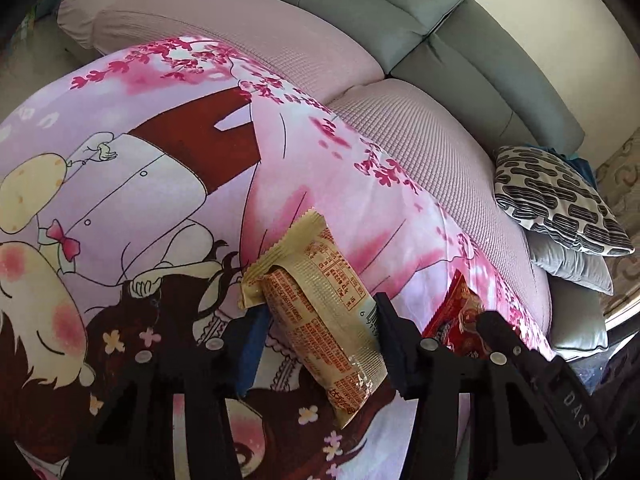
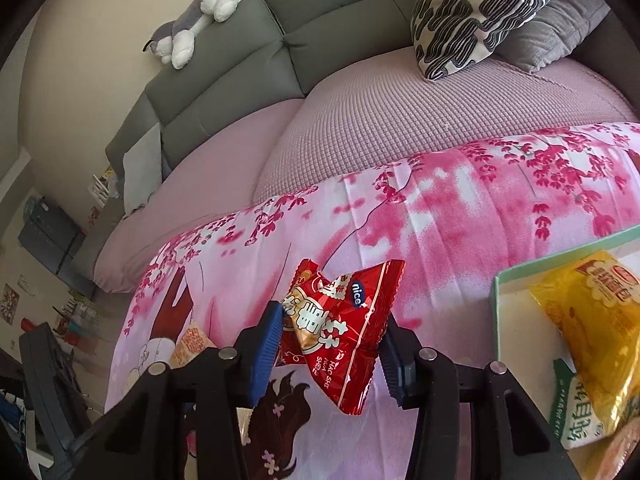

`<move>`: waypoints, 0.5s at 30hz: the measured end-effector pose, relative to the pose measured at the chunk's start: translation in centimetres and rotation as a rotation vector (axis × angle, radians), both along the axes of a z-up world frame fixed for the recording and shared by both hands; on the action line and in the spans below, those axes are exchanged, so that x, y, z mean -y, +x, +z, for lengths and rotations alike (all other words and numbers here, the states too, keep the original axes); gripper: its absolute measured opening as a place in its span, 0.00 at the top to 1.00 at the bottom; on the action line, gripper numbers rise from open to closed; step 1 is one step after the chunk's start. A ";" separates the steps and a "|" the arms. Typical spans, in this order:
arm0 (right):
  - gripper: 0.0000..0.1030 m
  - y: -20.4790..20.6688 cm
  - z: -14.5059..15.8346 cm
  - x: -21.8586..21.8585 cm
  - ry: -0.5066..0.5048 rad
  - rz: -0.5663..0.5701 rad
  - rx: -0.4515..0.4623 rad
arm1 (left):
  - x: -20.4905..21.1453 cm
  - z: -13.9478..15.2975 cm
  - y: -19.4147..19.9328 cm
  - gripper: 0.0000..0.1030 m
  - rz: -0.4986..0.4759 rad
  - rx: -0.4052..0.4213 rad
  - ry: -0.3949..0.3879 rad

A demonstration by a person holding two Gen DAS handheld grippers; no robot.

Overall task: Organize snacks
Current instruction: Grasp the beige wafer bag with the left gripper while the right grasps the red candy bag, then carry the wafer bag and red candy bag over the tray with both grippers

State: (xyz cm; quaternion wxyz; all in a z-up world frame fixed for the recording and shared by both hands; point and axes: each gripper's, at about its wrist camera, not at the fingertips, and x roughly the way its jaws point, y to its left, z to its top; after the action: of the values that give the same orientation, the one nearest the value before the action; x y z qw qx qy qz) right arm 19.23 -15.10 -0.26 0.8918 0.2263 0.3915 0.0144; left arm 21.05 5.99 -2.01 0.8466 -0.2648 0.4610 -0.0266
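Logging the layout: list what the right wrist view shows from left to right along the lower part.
Beige packet → right gripper shut on red packet → tray → yellow packet.

We see glossy crinkled plastic film on the tan wrapper (image 1: 320, 312) and red packet (image 2: 344, 328), above smooth printed cloth sheet (image 1: 168, 184).

We see a grey sofa (image 2: 224, 92) against a cream wall (image 2: 92, 20), pink seat covers (image 2: 360, 120), a pink cartoon-print sheet (image 1: 160, 160) spread over them. Patterned cushion (image 2: 480, 12) on grey pillow (image 2: 560, 20). Plush dog (image 2: 196, 16) on backrest. Daylight.
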 end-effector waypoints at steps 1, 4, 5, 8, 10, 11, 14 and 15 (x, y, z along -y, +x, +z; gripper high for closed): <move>0.53 -0.4 0.1 0.0 0.001 -0.001 -0.001 | 0.1 0.2 -0.2 0.48 -0.003 0.001 0.006; 0.53 -1.7 0.4 0.2 -0.004 -0.007 -0.006 | 0.2 0.9 -1.0 0.48 -0.015 0.006 0.018; 0.53 -2.1 0.6 0.2 -0.007 -0.010 -0.006 | 0.2 1.1 -1.3 0.48 -0.020 0.009 0.021; 0.53 -3.4 1.1 0.3 -0.014 -0.014 -0.007 | 0.5 2.0 -2.1 0.48 -0.034 0.022 0.031; 0.53 -4.5 1.4 0.5 -0.026 -0.021 -0.005 | 0.8 2.6 -2.7 0.48 -0.043 0.032 0.032; 0.53 -5.0 1.5 0.6 -0.032 -0.027 -0.004 | 0.9 2.8 -2.9 0.48 -0.049 0.035 0.031; 0.53 -6.3 1.8 1.2 -0.036 -0.041 -0.004 | 1.2 3.4 -3.7 0.48 -0.064 0.043 0.033; 0.53 -6.8 1.9 1.4 -0.034 -0.045 -0.004 | 1.3 3.6 -4.0 0.48 -0.070 0.047 0.036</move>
State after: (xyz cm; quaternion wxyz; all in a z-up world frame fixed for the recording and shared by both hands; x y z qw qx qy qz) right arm 12.48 -16.45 1.69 0.8948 0.2198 0.3884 -0.0130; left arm 17.02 4.65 1.57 0.8603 -0.2323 0.4505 -0.0540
